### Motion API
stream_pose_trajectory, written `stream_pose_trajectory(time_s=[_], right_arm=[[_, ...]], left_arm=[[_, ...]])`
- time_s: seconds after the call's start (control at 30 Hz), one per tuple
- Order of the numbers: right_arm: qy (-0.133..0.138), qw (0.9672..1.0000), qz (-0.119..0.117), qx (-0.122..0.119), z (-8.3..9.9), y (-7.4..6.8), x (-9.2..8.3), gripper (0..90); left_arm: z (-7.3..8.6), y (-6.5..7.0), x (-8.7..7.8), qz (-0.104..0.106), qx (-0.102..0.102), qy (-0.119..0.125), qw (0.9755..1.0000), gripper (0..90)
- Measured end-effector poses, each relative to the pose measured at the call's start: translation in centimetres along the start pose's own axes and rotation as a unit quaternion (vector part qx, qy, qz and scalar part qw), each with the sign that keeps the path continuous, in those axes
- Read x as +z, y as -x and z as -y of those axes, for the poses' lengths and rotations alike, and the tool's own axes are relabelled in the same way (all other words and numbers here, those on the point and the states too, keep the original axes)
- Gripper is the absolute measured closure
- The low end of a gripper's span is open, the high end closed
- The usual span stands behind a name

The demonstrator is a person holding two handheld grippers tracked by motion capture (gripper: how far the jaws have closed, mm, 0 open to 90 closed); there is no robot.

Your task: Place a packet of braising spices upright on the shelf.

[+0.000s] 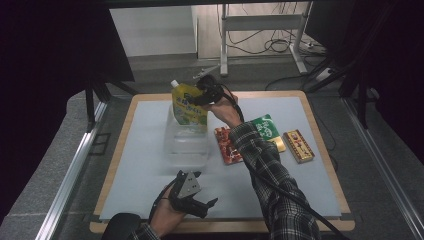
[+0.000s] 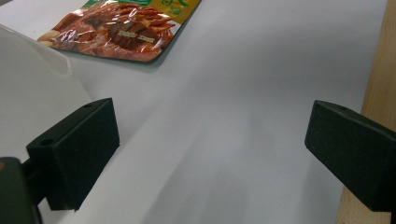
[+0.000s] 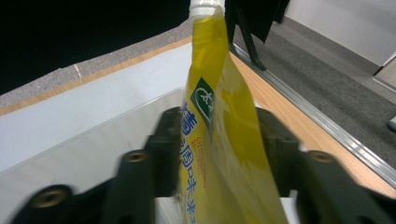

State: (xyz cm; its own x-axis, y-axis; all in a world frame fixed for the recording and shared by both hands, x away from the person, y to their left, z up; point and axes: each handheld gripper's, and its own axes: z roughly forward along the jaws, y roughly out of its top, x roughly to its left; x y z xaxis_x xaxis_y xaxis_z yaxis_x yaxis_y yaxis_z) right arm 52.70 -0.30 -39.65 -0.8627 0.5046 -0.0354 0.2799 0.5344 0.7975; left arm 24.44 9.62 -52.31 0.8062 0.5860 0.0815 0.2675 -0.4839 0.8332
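Currently noted at the right claw: jaws standing apart on either side of a yellow spouted pouch, raised over the far middle of the bench. Seen in the right gripper view, claw flanking the lower half of the pouch, one black pad close against each printed face; no firm clamp evident, pads blurred. Pouch upright, white cap uppermost, blue lettering and a green diamond mark on the facing side. Lower end of pouch set inside a clear plastic container, its pale wall running behind and below the jaws. Right forearm in a plaid sleeve reaching diagonally across the bench. Just right of the container, flat on the white surface: a red snack packet, partly covered by the sleeve; beside it a green packet; further right, apart from these, a gold box. Left claw held low at the near edge of the bench, well apart from the pouch, grey three-cornered plate on top. Left gripper view: claw wide apart with bare white bench between the pads, container rim at the left edge, red snack packet beyond, wooden border at the right.
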Motion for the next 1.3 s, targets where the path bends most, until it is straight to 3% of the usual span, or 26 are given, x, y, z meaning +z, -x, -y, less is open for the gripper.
stream_pose_trajectory(time_s=[0.1, 0.2, 0.23, 0.4, 0.67, 0.87, 1.13, 1.3], right_arm=[[0.002, 1.0, 0.005, -0.005, 0.1, -0.1, -0.4, 35.2], [0.002, 1.0, 0.003, -0.008, 0.1, 0.0, -0.7, 29.5], [0.01, 0.9999, -0.008, -0.003, 0.2, 0.0, -1.0, 25.0], [0.016, 0.9995, -0.025, 0.009, 0.6, 0.0, -1.5, 20.1], [0.004, 0.9998, -0.019, -0.009, 1.1, -0.4, -2.6, 7.7], [0.001, 0.9998, -0.014, -0.014, 1.8, -0.7, -3.2, 3.7], [-0.01, 0.9996, -0.024, -0.009, 3.2, -0.6, -4.8, 1.2], [-0.014, 0.9993, -0.024, -0.025, 4.1, -0.6, -5.6, 1.2]], left_arm=[[0.0, 0.0, 0.0, 0.0, 0.0, -0.001, 1.0, 2.7], [0.0, 0.0, 0.1, 0.001, 0.0, -0.001, 1.0, 2.7], [0.0, 0.0, 0.1, 0.001, 0.0, -0.001, 1.0, 2.7], [0.1, 0.0, 0.1, 0.001, -0.001, -0.001, 1.0, 2.7], [0.1, 0.0, 0.2, 0.0, 0.002, -0.005, 1.0, 2.8], [0.1, 0.1, 0.2, -0.002, 0.005, -0.006, 1.0, 2.8], [0.1, 0.2, 0.3, 0.002, 0.014, -0.005, 0.9999, 2.8], [0.1, 0.3, 0.3, 0.001, 0.017, -0.006, 0.9998, 2.8]])
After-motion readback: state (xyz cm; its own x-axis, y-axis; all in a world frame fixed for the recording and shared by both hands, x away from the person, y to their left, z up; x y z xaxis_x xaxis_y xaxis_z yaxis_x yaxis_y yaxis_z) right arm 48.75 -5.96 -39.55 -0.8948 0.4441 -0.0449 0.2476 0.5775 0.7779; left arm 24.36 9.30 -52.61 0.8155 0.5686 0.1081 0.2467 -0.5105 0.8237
